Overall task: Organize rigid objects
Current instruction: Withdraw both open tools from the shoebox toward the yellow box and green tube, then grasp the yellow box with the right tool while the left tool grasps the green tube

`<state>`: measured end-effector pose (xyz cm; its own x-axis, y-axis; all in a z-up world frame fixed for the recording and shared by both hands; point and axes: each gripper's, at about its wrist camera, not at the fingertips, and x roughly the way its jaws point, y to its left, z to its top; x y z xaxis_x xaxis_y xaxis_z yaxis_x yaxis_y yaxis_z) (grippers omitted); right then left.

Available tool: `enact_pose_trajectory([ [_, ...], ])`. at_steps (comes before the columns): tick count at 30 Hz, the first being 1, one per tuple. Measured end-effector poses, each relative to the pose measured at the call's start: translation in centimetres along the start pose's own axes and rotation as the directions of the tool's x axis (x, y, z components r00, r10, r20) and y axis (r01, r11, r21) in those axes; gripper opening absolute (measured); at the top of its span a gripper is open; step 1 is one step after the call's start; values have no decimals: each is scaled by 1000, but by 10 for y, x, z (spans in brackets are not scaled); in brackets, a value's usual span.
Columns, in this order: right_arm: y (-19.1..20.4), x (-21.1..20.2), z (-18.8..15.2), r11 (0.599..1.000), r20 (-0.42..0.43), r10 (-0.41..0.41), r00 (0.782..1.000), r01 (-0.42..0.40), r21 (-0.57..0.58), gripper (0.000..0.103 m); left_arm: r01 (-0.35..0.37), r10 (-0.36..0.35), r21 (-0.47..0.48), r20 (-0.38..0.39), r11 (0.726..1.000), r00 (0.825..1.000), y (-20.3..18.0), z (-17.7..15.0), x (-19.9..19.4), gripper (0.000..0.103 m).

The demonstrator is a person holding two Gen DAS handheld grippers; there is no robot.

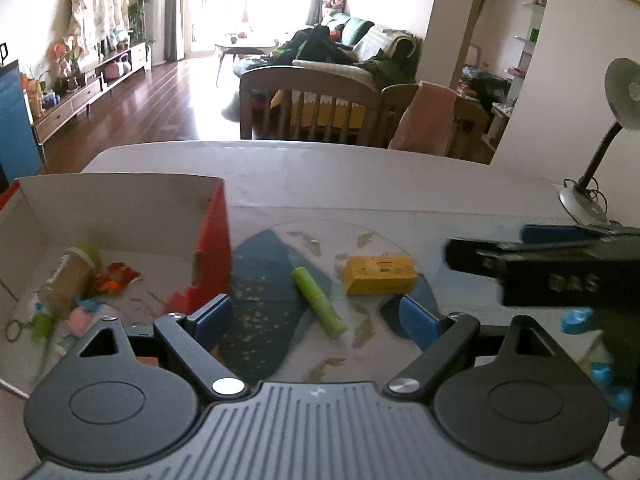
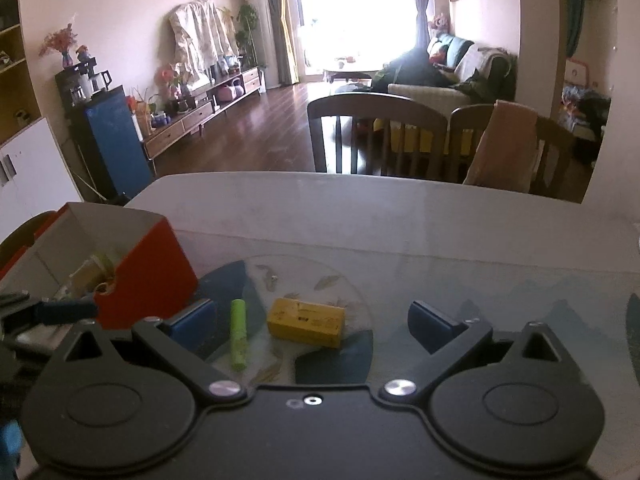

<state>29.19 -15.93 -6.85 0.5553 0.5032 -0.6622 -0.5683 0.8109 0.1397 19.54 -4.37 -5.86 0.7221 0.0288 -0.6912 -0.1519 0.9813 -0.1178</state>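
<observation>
Both claws are spread and empty: left claw (image 1: 316, 316), right claw (image 2: 316, 326). The green tube (image 1: 318, 301) looks light, stiff and apt to roll, so pinch its middle; the yellow box (image 1: 379, 275) suits its long flat sides

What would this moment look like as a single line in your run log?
left gripper: open, empty | right gripper: open, empty | green tube, yellow box: on table | red box: partly filled
</observation>
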Motion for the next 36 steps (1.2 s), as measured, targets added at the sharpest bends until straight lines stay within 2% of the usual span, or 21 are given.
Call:
enact_pose_trajectory([
  [4,-9,18,6,1000,-38,15,999,-14,24,102,-32,31,25,10,999,999,-16,-4,13,91],
  [12,-9,54,10,1000,-102,20,995,-19,7,100,-76,76,-24,-18,997,997,-30,-15,50,91],
  [20,-11,86,11,1000,-168,9,986,-4,29,98,-124,123,-22,-47,992,991,-37,-24,81,91],
  [27,-11,110,10,998,-215,-2,977,15,59,95,-137,135,-38,-68,990,989,-35,-25,103,91],
  [31,-7,121,9,998,-251,-15,968,28,50,90,-162,156,-58,-90,985,984,-28,-25,115,91],
  [36,-12,123,9,997,-269,6,963,17,82,83,-170,164,-64,-96,983,982,-25,-25,122,91],
])
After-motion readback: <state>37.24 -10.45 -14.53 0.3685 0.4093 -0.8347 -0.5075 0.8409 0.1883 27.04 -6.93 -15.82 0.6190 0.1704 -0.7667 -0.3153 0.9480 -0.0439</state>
